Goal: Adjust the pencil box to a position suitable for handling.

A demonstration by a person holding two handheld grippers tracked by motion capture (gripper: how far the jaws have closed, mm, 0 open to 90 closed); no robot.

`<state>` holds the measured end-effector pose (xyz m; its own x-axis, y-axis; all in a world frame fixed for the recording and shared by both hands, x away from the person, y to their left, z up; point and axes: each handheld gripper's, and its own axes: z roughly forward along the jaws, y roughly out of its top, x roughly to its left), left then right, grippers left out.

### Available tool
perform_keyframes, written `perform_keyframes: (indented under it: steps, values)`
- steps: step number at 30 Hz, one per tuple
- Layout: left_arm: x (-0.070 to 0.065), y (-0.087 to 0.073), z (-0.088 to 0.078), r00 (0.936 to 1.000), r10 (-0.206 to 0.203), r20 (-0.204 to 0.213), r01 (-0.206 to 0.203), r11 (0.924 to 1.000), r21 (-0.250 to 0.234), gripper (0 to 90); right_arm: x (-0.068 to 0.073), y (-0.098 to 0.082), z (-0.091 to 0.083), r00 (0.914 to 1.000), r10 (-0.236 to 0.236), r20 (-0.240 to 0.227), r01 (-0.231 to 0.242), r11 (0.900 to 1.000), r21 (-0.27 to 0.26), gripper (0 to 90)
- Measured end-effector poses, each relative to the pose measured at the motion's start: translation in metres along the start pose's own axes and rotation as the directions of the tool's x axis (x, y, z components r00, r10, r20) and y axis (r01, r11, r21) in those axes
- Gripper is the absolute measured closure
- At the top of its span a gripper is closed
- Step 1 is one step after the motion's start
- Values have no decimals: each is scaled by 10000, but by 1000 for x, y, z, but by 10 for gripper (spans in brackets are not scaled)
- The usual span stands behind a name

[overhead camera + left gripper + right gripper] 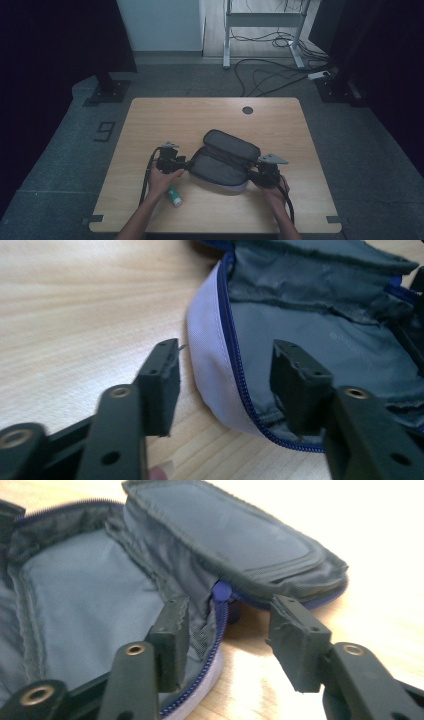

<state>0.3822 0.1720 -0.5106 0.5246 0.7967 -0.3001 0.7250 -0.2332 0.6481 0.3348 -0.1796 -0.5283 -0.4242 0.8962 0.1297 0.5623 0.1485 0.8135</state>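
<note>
A grey zip pouch (222, 167) lies open in the middle of the wooden table (165, 120), its padded lid (231, 143) folded back. My left gripper (189, 162) is at the pouch's left end. In the left gripper view it (227, 382) stands open astride the pale rim and blue zip (235, 365), one jaw over the table, the other inside the grey lining (320, 340). At the right end, my right gripper (251, 175) is open too. It (227, 635) straddles the rim near the blue zip slider (221, 591), pads off the fabric. The pouch's inside (85, 605) looks bare.
A small green and white tube (174, 196) lies on the table by the left hand. A round cable hole (247, 110) sits near the table's far edge. Cables and a desk frame (265, 20) are on the floor beyond.
</note>
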Motion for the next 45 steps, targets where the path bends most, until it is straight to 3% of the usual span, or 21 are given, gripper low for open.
perform_keyframes:
  steps: [6, 12, 13, 20, 23, 26, 31, 45]
  values:
    - [0, 0, -8, 9999, 81, 88, -79, 9995, -302, 413, -3, 2, -11, 9997, 245, -34, -246, 9986, -462, 463]
    - [-3, -3, -16, 9991, 266, 323, -254, 9990, -366, 395, 2, 3, -18, 9996, 164, -211, -179, 9972, -723, 449]
    - [-3, -3, -18, 9993, 276, 271, -265, 9988, -417, 353, 5, 3, -21, 9998, 55, -211, -71, 9968, -797, 447]
    - [1, -11, -30, 9989, 321, 346, -291, 9961, -838, 339, 12, 5, -29, 9990, -69, -452, 25, 9953, -964, 446]
    - [4, -15, -36, 9988, 258, 419, -213, 9942, -1056, 339, 18, 5, -31, 9982, -175, -566, 116, 9946, -1031, 446]
    - [5, -20, -41, 9993, 289, 219, -260, 9920, -1233, 341, 26, 6, -32, 9969, -364, -702, 290, 9942, -1032, 446]
    - [7, -23, -45, 9989, 449, 148, -429, 9924, -1155, 345, 38, 6, -31, 9932, -599, -994, 502, 9939, -977, 446]
    - [15, -29, -53, 9997, 90, 245, -55, 9906, -1367, 351, 73, 9, -20, 9785, -1043, -1781, 880, 9914, -972, 454]
